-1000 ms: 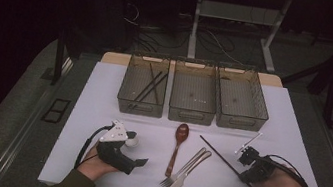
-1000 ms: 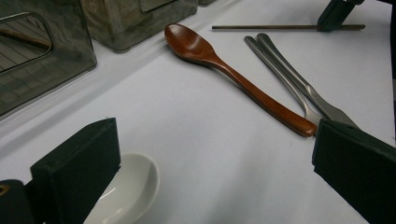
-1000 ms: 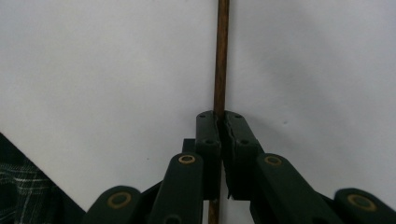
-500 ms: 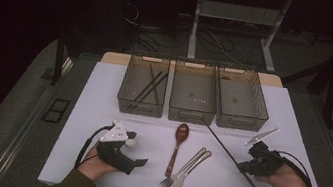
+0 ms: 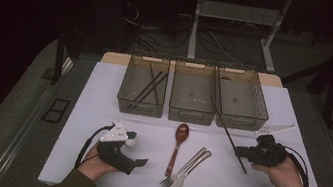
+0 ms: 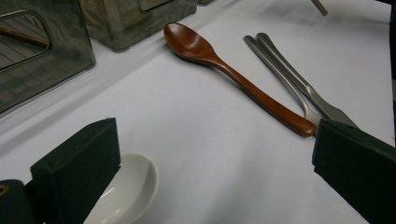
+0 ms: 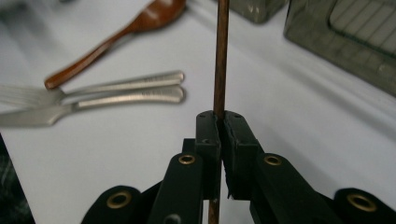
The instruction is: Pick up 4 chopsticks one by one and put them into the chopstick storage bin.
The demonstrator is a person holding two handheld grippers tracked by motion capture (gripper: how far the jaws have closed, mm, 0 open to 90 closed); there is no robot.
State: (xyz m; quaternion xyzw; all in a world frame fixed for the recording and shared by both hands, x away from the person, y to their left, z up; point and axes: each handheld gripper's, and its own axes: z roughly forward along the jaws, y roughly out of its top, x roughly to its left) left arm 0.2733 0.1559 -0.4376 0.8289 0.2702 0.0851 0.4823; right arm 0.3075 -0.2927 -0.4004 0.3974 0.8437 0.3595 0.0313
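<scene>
My right gripper (image 5: 242,151) at the right of the white table is shut on a dark chopstick (image 5: 229,134), which slants from near its jaws up toward the gap between the middle and right bins. The right gripper view has the chopstick (image 7: 220,56) pinched between the closed jaws of that gripper (image 7: 219,126). My left gripper (image 5: 137,153) rests at the front left, open, and the left gripper view puts a white ceramic spoon (image 6: 126,191) beside one jaw of this gripper (image 6: 210,158). A wooden spoon (image 5: 177,146), a fork (image 5: 185,170) and a knife (image 5: 180,181) lie between the hands.
Three clear bins stand in a row at the back: the left bin (image 5: 126,95) holds several dark chopsticks (image 5: 149,87), while the middle bin (image 5: 190,115) and the right bin (image 5: 261,108) look bare. The table's edge runs close in front of both hands.
The right gripper has lifted slightly with the chopstick, and the stick has swung so its far tip now reaches up toward the bins. The left hand has stayed put.
</scene>
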